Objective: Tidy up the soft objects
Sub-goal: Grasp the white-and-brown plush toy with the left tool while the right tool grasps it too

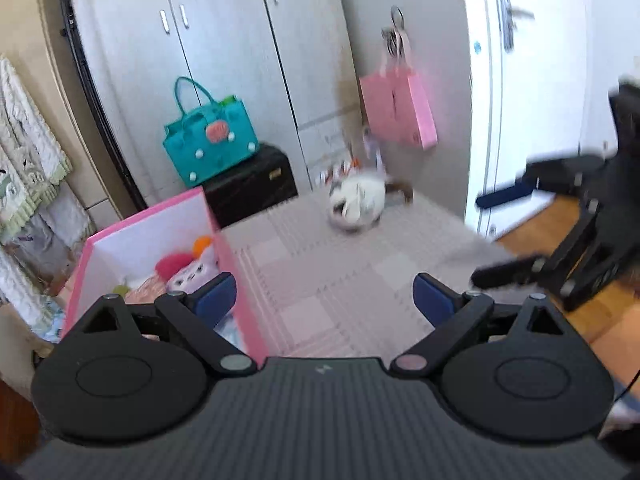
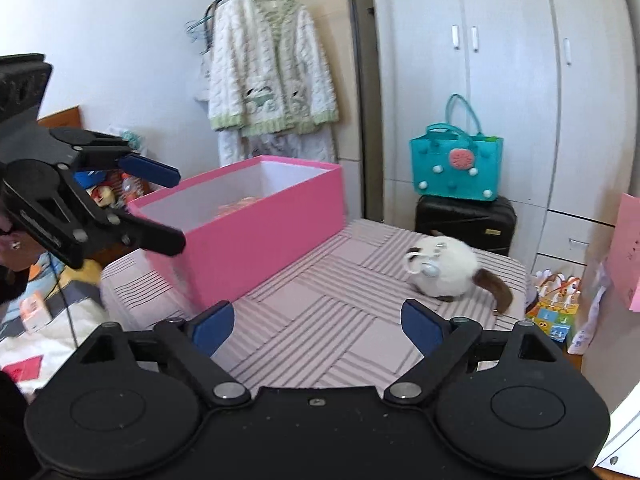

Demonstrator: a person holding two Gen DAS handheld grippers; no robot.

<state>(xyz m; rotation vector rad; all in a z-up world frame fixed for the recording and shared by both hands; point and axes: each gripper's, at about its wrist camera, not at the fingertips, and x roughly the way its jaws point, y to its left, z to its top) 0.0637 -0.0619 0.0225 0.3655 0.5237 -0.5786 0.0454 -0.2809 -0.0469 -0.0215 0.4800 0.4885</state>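
Both grippers are standing with their jaws wide apart and nothing between them. The right gripper (image 2: 318, 322) is pointing over the striped surface (image 2: 320, 320) toward the plush toy (image 2: 444, 270), a white round animal with a brown tail, which is lying alone toward the far right corner of that surface, well apart from the blue pads. The left gripper (image 1: 324, 300) is hanging near the right wall of the pink box (image 2: 248, 224), its left pad sitting over the box's open top in its own view. The pink box is resting on the left part of the surface, and several soft toys (image 1: 184, 268) in pink, orange and white are lying inside it.

Beyond the far edge of the surface, a teal handbag (image 2: 456, 172) is standing on a black suitcase (image 2: 466, 220) in front of white wardrobe doors (image 2: 500, 80). A pale knitted cardigan (image 2: 272, 72) is hanging on a rail to the far left, behind the box. A pink paper bag (image 1: 398, 108) is hanging from a hook to the right of the wardrobe. Small colourful cartons (image 2: 556, 312) are standing on the floor just past the right edge of the surface.
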